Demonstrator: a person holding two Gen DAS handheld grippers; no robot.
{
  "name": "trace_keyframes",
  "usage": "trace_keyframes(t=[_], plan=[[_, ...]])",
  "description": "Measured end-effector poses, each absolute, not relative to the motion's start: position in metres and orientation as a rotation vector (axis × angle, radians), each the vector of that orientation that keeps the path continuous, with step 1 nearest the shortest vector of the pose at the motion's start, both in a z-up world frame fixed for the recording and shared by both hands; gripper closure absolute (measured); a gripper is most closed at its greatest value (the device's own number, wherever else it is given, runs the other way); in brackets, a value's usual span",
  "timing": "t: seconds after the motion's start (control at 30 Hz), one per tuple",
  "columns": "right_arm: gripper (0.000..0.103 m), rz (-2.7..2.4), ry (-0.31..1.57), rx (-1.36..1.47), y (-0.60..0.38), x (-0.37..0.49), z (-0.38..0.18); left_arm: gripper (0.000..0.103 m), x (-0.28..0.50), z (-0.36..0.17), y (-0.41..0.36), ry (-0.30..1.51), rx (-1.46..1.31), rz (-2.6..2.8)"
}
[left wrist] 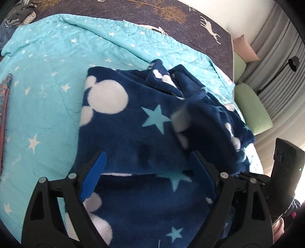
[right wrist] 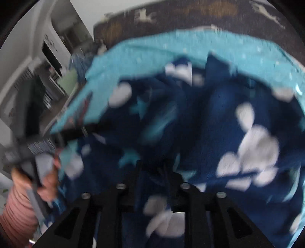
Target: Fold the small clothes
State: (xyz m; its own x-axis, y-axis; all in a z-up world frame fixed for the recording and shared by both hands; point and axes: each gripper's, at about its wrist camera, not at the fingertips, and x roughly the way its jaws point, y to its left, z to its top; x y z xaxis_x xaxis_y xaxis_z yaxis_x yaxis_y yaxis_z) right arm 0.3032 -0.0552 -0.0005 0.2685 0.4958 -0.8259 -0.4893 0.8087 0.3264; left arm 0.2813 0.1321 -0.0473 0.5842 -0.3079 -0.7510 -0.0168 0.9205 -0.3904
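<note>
Left gripper (left wrist: 148,171): fingers spread wide apart, blue pads (left wrist: 93,175) on either side of the cloth below; nothing clamped between them.
Right gripper (right wrist: 152,171): fingers drawn together, pinching a fold of the garment; view heavily blurred.
Fleece garment (left wrist: 133,137): navy, printed with white mouse-head shapes and pale blue stars; lay crumpled on the quilt, its far right part bunched and raised. In the right wrist view the same fleece (right wrist: 209,118) filled most of the frame.
Quilt (left wrist: 47,80): turquoise with white stars, spread beneath the garment.
Bed cover (left wrist: 171,17): dark, deer print, beyond the quilt.
Cushions (left wrist: 251,110): green, beside the bed at right.
</note>
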Motion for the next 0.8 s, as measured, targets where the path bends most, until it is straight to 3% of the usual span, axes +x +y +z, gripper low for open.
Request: trace_keyframes(t=[0.07,0.2,0.5,0.7,0.73,0.77,0.8], plan=[[0.073,0.663,1.112,0.026,-0.070,0.296,0.004,0.014,0.284,-0.048,0.129,0.945,-0.389,-0.200],[0.051,0.568,1.056,0.075,-0.108,0.294,0.022,0.014,0.293,-0.052,0.121,0.973,-0.449,-0.255],[0.050,0.323,1.038,0.242,-0.203,0.288,0.029,0.011,0.280,-0.052,0.120,1.013,-0.598,-0.365],[0.050,0.263,1.061,0.253,-0.220,0.284,0.015,0.007,0.284,-0.053,0.094,1.035,-0.466,-0.325],[0.050,0.266,1.065,0.257,-0.219,0.284,0.013,0.016,0.288,-0.055,0.090,1.033,-0.450,-0.300],[0.050,0.267,1.067,0.255,-0.220,0.283,0.013,0.042,0.292,-0.056,0.088,1.037,-0.444,-0.282],[0.050,0.266,1.064,0.250,-0.219,0.282,0.014,0.058,0.295,-0.058,0.087,1.048,-0.439,-0.265]])
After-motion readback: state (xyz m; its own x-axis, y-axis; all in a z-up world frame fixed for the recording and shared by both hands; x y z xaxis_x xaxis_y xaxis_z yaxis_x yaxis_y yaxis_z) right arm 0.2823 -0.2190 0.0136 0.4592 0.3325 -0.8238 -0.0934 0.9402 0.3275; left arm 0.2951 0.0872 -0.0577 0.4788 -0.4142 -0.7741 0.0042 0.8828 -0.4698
